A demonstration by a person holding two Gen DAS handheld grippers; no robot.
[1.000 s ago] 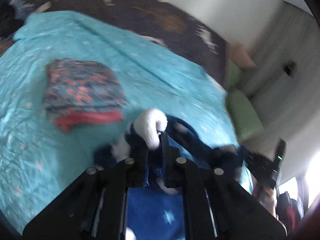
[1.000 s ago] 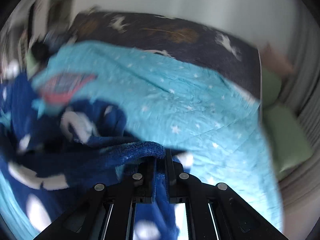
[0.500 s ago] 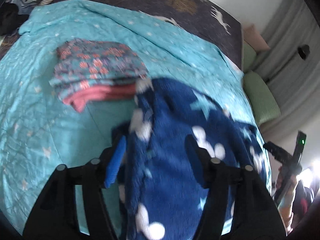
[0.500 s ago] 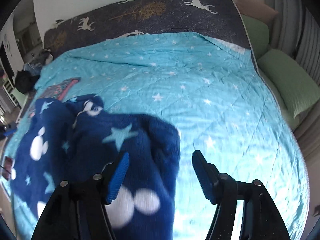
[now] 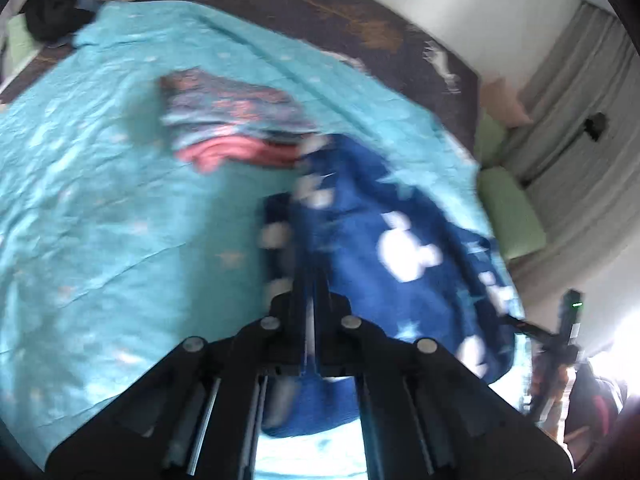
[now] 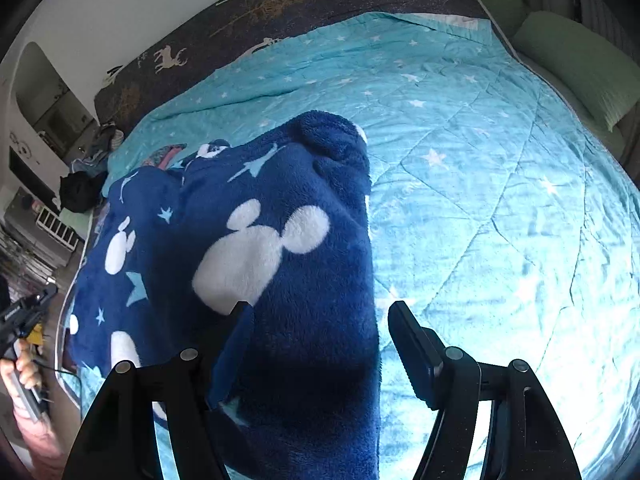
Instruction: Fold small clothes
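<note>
A dark blue fleece garment [image 5: 400, 220] with white mouse heads and stars lies spread on the turquoise quilt [image 5: 100, 200]. My left gripper [image 5: 312, 276] is shut, its tips at the garment's left edge. Blur hides whether any cloth is pinched. In the right wrist view the same garment [image 6: 260, 240] fills the lower left. My right gripper [image 6: 320, 328] hangs open just above it. Its left finger is over the fleece and its right finger over the quilt [image 6: 480, 160], neither pressing. A folded floral garment [image 5: 236, 120] with a red hem lies beyond the blue one.
Green pillows [image 5: 508, 216] [image 6: 580, 64] line the quilt's right side. A dark deer-print spread [image 6: 280, 8] covers the far end of the bed. Dark clothes [image 5: 52, 8] are heaped at the far left corner. A hand [image 6: 24, 364] shows at the lower left.
Both grippers let go of the blue garment, which now lies flat on the quilt. The left jaws opened and then shut again. The right jaws opened wide and sank toward the fleece.
</note>
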